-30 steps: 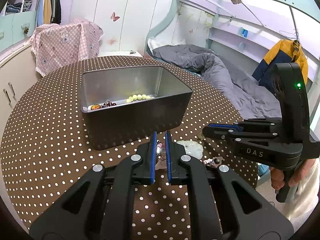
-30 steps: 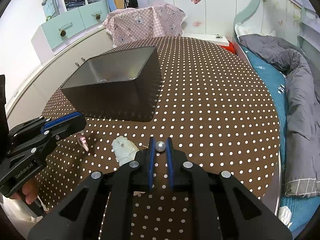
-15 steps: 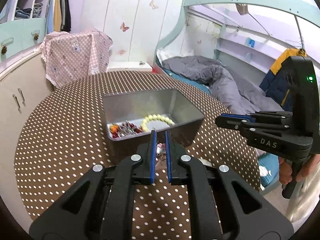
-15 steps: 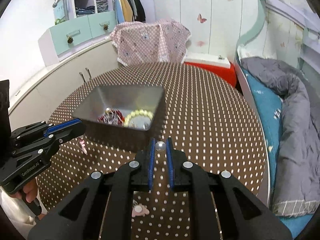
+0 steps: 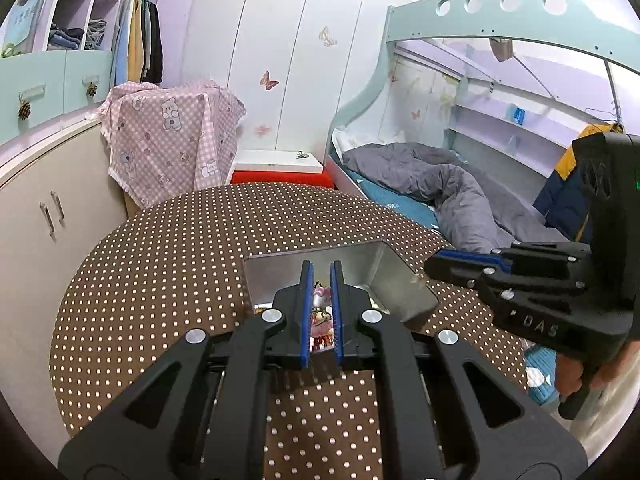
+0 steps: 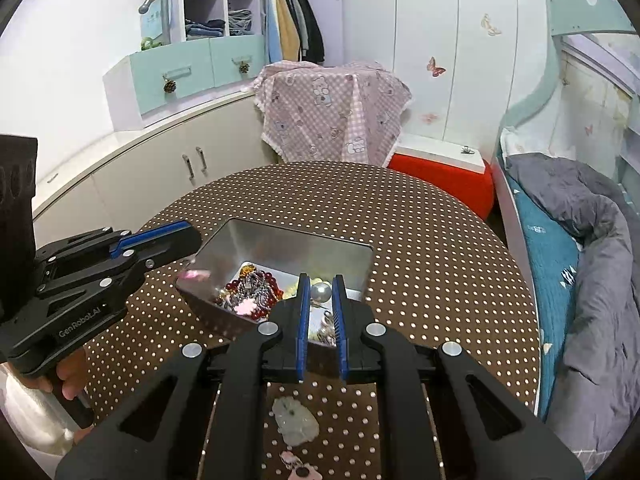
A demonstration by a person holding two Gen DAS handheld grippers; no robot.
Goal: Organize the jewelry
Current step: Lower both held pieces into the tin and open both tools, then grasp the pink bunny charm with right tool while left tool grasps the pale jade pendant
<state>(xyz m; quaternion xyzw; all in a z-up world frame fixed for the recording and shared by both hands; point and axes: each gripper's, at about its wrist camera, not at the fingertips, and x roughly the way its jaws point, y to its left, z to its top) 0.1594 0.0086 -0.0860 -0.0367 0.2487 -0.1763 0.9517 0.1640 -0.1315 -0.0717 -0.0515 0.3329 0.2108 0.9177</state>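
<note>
My left gripper pinches a small pink charm above the metal tray. My right gripper grips a silver bead over the tray's near edge. Red beads lie inside; a pale pendant rests on the dotted table.

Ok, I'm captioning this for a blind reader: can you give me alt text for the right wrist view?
The right tongs grip a silver bead above a metal tray that holds red beads and other jewelry, on a round brown polka-dot table. The left tongs reach in from the left with a small pink charm; a pale pendant lies on the table nearer the camera.
</note>
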